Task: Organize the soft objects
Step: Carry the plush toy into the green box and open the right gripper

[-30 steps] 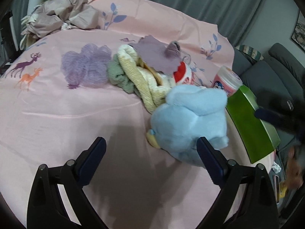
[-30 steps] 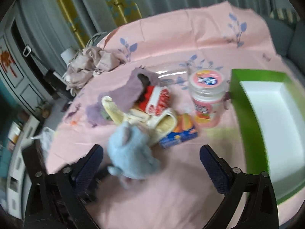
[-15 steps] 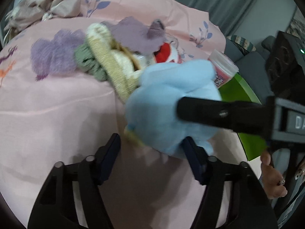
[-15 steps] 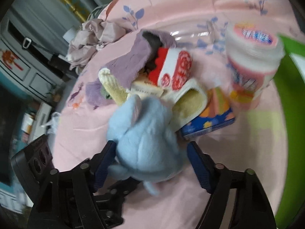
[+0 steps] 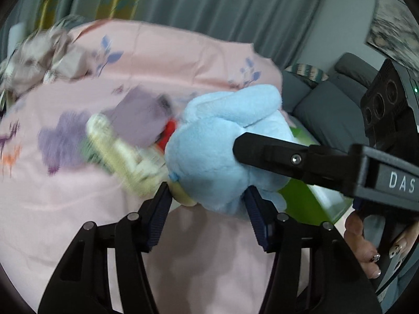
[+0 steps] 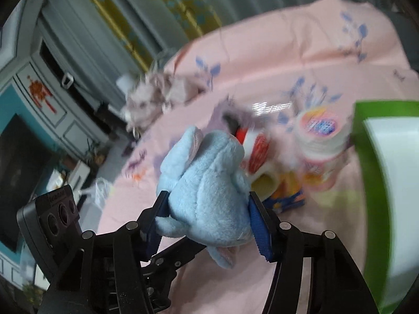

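Observation:
A light blue plush toy (image 5: pixel 225 149) is held above the pink cloth by both grippers. My left gripper (image 5: pixel 209 206) is shut on its lower part. My right gripper (image 6: pixel 208 216) is shut on the same plush toy (image 6: pixel 207 183) from the other side; one of its black fingers (image 5: pixel 262 149) crosses the left wrist view. Behind the toy lie a cream knitted cloth (image 5: pixel 117 154), a purple cloth (image 5: pixel 138 120) and a fluffy purple item (image 5: pixel 61 138). The green box (image 6: pixel 382 183) with a white inside stands at the right.
A pink-lidded jar (image 6: pixel 320 136), a red and white can (image 6: pixel 258 149) and an orange and blue packet (image 6: pixel 288 193) lie between the pile and the box. Crumpled beige fabric (image 5: pixel 39 62) sits at the far left. A grey sofa (image 5: pixel 330 104) is beyond the table's right edge.
Both grippers closed on the blue plush toy and lifted it off the cloth. The scene behind is blurred by the motion.

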`<state>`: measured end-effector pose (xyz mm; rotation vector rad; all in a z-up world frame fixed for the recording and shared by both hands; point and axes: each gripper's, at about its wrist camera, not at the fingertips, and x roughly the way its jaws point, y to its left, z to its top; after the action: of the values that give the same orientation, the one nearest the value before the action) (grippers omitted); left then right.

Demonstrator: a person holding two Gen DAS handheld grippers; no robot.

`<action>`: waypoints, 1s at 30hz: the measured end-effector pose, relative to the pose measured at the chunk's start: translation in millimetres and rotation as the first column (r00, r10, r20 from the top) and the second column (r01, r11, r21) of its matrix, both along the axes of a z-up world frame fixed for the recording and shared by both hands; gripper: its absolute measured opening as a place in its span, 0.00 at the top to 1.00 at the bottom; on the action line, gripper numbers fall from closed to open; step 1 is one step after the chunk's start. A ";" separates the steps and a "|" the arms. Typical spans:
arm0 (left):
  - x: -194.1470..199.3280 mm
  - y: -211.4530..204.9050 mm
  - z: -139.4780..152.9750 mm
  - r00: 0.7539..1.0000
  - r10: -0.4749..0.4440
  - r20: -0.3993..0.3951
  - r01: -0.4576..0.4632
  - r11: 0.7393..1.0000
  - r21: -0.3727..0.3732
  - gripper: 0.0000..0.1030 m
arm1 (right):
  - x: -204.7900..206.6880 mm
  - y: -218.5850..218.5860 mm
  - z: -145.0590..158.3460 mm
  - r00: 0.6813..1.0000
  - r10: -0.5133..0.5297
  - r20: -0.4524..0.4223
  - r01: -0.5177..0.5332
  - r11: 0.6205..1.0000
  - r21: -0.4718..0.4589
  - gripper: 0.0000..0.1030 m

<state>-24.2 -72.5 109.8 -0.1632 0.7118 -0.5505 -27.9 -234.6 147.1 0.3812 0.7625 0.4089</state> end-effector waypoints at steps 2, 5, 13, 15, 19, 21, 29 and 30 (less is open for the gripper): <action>-3.0 -19.3 13.3 0.999 -0.034 0.041 0.034 0.999 0.017 0.46 | -11.7 -20.2 9.4 0.999 -0.039 0.037 0.038 0.999 0.023 0.41; -4.1 -52.3 24.5 0.994 -0.087 0.068 0.084 0.996 0.039 0.46 | -24.1 -54.3 18.0 0.991 -0.119 0.061 0.116 0.992 0.051 0.41; 7.9 -143.8 20.6 0.971 -0.234 0.040 0.229 0.969 0.096 0.46 | -41.3 -141.7 8.1 0.945 -0.326 0.019 0.321 0.938 0.130 0.41; 7.8 -162.0 18.2 0.965 -0.261 0.029 0.257 0.961 0.107 0.47 | -44.4 -160.1 0.7 0.929 -0.371 -0.010 0.368 0.917 0.152 0.41; 9.7 -198.1 8.0 0.948 -0.320 -0.006 0.318 0.939 0.132 0.47 | -51.5 -188.9 -11.1 0.891 -0.451 -0.057 0.453 0.874 0.175 0.41; 9.8 -208.6 2.2 0.943 -0.332 -0.028 0.333 0.933 0.133 0.47 | -51.6 -202.4 -19.2 0.873 -0.480 -0.086 0.487 0.855 0.180 0.41; 17.1 -239.7 -24.9 0.922 -0.363 -0.133 0.380 0.915 0.137 0.48 | -47.8 -225.5 -46.8 0.805 -0.556 -0.205 0.586 0.799 0.136 0.41; 17.1 -241.0 -26.7 0.922 -0.362 -0.137 0.380 0.915 0.138 0.48 | -48.6 -226.5 -48.5 0.798 -0.565 -0.210 0.595 0.794 0.124 0.41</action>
<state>-7.1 -313.5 83.2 0.0991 0.8985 -0.8489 -76.5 -461.1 98.6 0.8074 0.7243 -0.1446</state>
